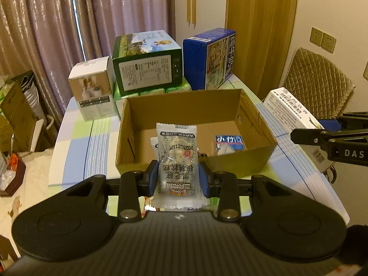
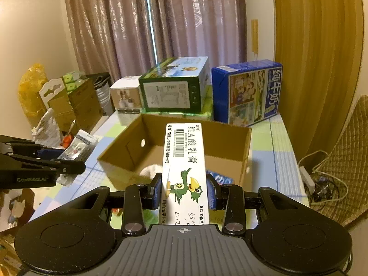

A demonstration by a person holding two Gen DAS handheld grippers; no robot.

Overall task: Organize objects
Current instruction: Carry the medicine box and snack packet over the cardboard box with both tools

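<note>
Here my left claw (image 1: 179, 176) clenches a snack packet (image 1: 177, 161) just before the cardboard box (image 1: 195, 112); my right claw (image 2: 185, 189) grips a white carton (image 2: 185, 161) beside it; both poised for dropping in.

Dim warm yellowish indoor light, bright daylight slit between curtains (image 2: 161, 23), strong fisheye bending and dark corners
</note>
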